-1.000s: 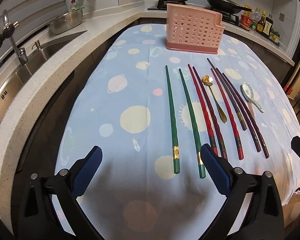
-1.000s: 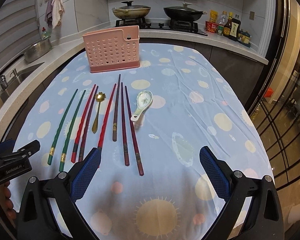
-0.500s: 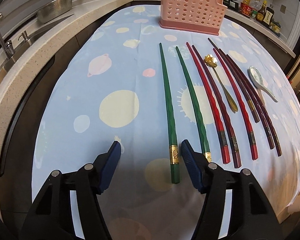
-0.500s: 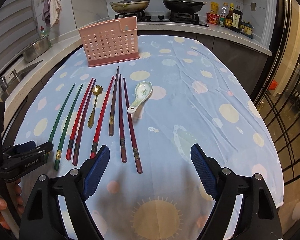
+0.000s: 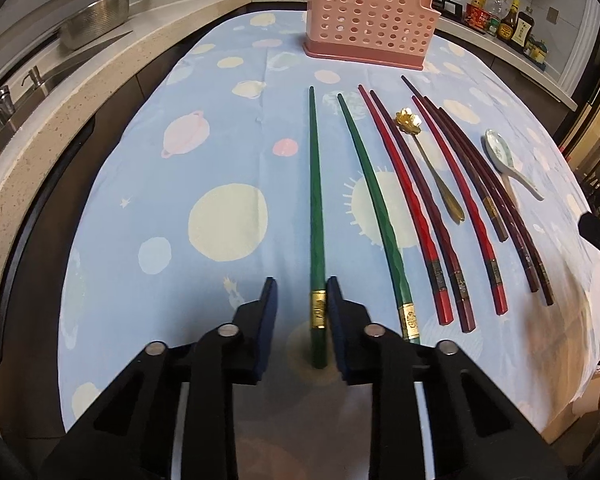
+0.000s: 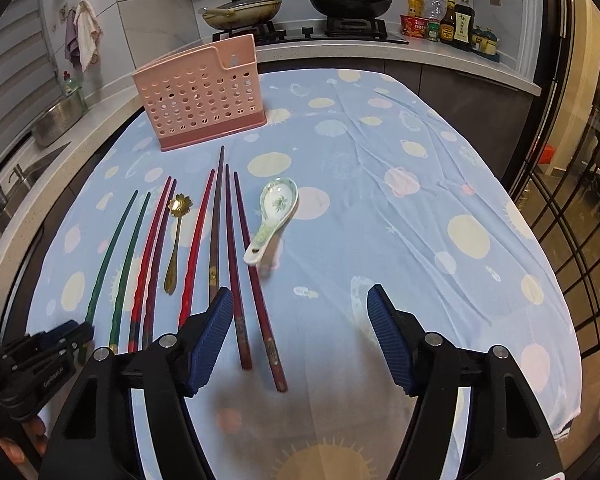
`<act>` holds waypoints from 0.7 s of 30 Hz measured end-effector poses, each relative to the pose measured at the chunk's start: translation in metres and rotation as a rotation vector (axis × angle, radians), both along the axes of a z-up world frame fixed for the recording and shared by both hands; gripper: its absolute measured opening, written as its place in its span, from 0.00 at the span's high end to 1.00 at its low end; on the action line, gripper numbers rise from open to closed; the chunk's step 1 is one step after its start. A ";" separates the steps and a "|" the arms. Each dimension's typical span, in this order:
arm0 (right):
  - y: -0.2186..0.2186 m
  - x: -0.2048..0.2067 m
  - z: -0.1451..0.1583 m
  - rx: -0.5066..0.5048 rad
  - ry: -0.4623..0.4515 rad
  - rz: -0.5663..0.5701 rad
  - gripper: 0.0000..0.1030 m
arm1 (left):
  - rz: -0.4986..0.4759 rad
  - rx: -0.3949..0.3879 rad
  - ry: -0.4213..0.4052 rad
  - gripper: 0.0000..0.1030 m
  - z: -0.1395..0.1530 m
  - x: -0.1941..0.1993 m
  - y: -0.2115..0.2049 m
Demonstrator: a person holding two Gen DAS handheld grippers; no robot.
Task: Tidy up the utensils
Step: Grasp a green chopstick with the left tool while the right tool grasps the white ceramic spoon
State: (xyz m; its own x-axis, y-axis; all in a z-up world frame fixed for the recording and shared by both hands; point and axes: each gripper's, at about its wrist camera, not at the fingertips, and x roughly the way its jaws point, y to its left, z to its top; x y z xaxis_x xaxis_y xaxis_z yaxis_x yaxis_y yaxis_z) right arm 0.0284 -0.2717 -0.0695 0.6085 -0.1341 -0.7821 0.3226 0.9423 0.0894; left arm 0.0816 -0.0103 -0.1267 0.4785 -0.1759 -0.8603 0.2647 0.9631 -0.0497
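Chopsticks (image 5: 384,216), spoons (image 5: 430,162) flat before pink holder (image 5: 370,20)

Both tools share one build. The left gripper (image 5: 299,294) has matte black plastic arms, angular and hollowed with cut-out windows, each carrying round silver screw heads at the joints. Its fingers (image 5: 269,304) end in dark blue pads. The right gripper (image 6: 300,322) matches it: black linkage arms, silver screws, and blue pads (image 6: 213,330) moulded with fine parallel ribs across their faces. Seen from the right wrist, the left tool's black body bears small white lettering along its side, too small to read with certainty
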 end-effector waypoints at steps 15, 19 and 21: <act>-0.020 0.073 -0.038 0.218 0.049 0.002 0.85 | 0.009 -0.003 0.024 0.90 0.000 0.003 -0.003; -0.018 0.072 -0.047 0.236 0.052 0.015 0.90 | 0.005 0.008 0.018 0.90 -0.001 0.003 -0.004; -0.016 0.072 -0.047 0.231 0.049 0.018 0.90 | 0.006 0.010 0.015 0.90 -0.001 0.003 -0.004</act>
